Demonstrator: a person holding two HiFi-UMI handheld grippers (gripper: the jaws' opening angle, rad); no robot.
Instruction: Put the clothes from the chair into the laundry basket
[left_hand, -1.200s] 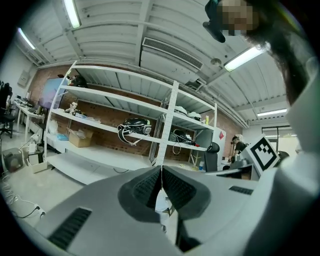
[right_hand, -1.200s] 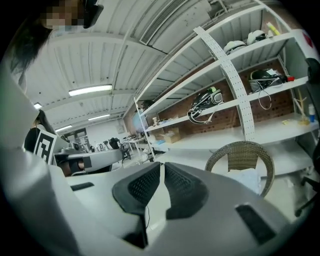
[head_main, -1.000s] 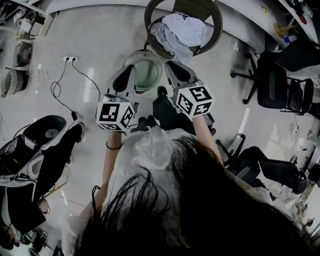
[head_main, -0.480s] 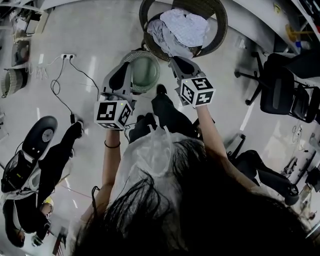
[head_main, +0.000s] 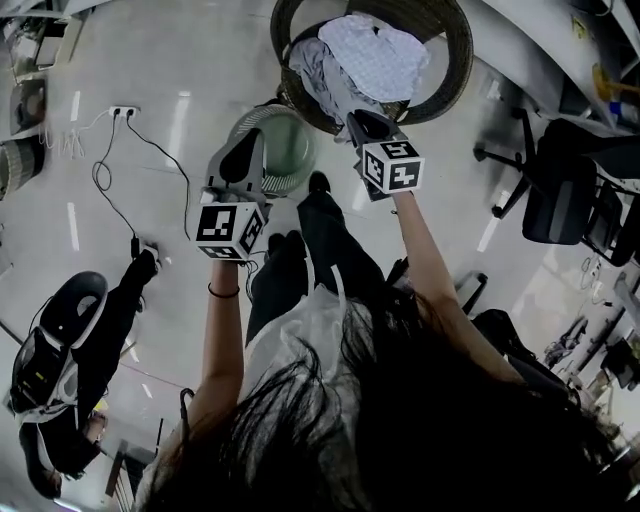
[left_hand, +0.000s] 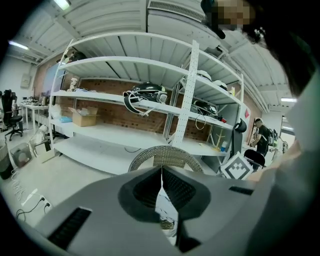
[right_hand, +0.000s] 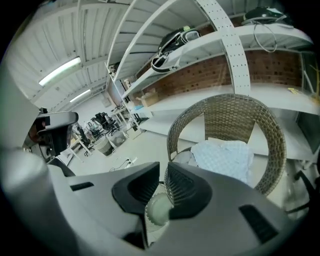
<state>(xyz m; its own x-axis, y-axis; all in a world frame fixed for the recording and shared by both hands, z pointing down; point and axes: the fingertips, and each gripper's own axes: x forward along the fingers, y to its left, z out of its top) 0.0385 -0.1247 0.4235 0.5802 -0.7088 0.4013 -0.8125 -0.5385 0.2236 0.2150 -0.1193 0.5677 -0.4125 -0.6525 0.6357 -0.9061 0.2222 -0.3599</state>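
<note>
Left hand-held gripper (head_main: 243, 152) and right hand-held gripper (head_main: 362, 122) are closed, empty. Clothes (head_main: 375, 55) lie heaped on the chair (head_main: 458, 60) by the basket (head_main: 292, 150). They look soft, light and floppy: pinch a raised fold.

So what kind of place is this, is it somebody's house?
Probably not a house. It looks like a workshop or lab, with long metal shelves, office chairs, and a power strip on the floor.

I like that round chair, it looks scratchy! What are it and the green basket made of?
The round brown chair looks like woven wicker or rattan, matt: crisscross strands show across its back. The pale green round laundry basket is probably plastic, judging by its thin ribbed wall, though that is unsure.
</note>
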